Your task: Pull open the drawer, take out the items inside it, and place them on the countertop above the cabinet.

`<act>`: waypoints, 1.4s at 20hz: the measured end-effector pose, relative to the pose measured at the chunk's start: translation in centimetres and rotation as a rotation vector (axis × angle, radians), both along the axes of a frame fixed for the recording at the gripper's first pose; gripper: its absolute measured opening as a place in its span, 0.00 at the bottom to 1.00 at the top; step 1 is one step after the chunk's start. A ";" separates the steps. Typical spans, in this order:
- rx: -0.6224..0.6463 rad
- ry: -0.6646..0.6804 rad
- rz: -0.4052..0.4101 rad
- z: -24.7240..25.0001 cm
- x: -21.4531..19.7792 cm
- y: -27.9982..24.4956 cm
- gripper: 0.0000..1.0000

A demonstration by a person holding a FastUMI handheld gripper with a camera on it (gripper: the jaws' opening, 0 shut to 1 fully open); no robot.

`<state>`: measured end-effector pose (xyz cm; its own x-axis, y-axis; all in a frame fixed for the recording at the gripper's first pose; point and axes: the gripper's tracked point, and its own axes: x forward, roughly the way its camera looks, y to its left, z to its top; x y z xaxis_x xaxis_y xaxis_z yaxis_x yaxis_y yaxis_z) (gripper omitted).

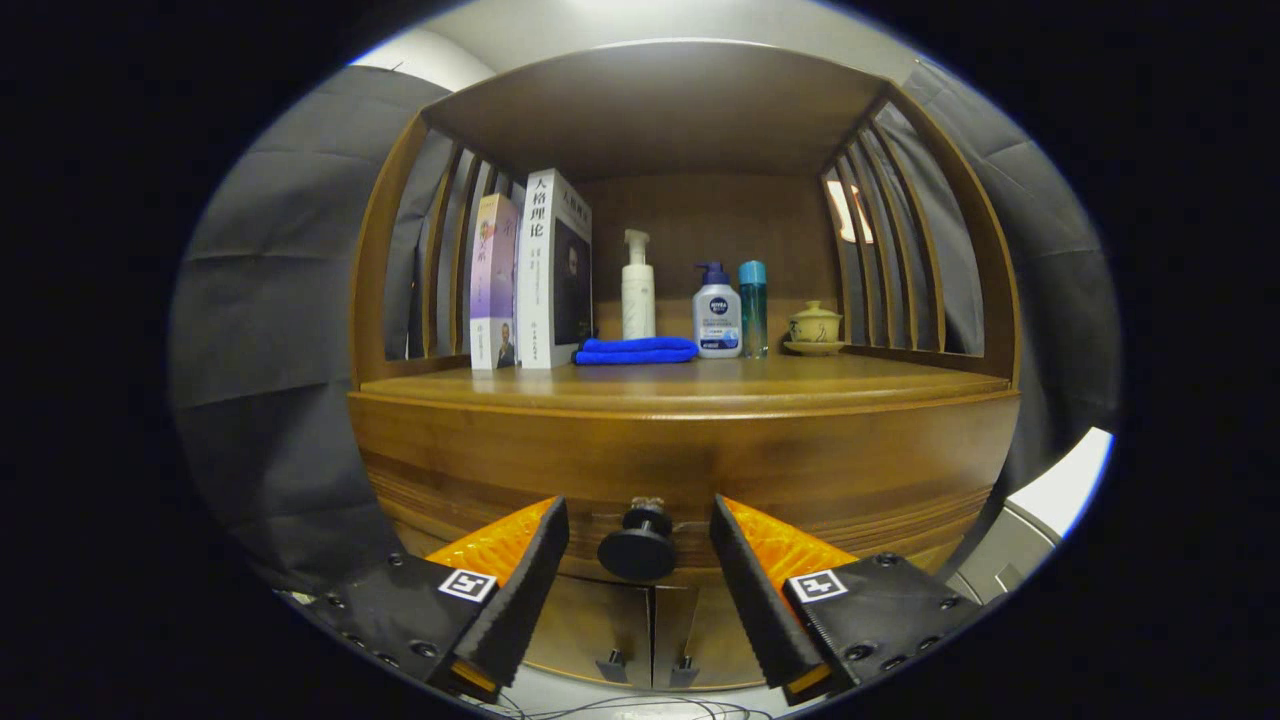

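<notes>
Wooden cabinet drawer front (680, 470), apparently closed, is faced at twelve o'clock, its round black knob (638, 548) framed between the spread fingers of the orange-and-black gripper (640, 545), so closing and pulling are called for.

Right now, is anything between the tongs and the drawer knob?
Nothing visible. The tongs are open, and the black drawer knob sits in the gap between the two fingers, touching neither.
</notes>
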<state>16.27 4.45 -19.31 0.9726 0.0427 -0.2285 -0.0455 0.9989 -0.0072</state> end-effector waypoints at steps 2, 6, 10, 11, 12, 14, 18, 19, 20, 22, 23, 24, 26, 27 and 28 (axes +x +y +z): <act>0.005 0.019 0.000 -0.9 0.1 0.2 0.88; 0.029 0.060 -0.019 -2.2 0.3 -0.2 0.67; 0.036 0.078 -0.018 -2.5 0.5 0.0 0.54; 0.019 0.074 -0.020 -2.6 0.6 0.0 0.47; 0.000 0.071 -0.021 -2.4 0.4 0.0 0.41; -0.013 0.080 -0.030 -2.5 0.6 0.0 0.29; 0.001 0.096 -0.026 -2.4 -0.3 -0.1 0.29; 0.003 0.094 -0.026 -2.3 -0.7 -0.2 0.29; 0.004 0.096 -0.026 -2.3 -1.1 -0.1 0.29; 0.007 0.101 -0.020 -2.3 -2.0 -0.2 0.29; 0.011 0.102 -0.015 -2.2 -2.5 -0.1 0.29; 0.012 0.105 -0.009 -2.2 -2.9 0.0 0.28; 0.004 0.108 -0.001 -2.1 -3.7 0.0 0.28; 0.006 0.108 0.002 -2.0 -4.1 0.0 0.29; 0.011 0.109 0.005 -2.0 -4.5 0.0 0.29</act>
<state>11.74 4.48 -21.33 0.9417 0.0502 -0.3328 -0.0501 0.9987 0.0088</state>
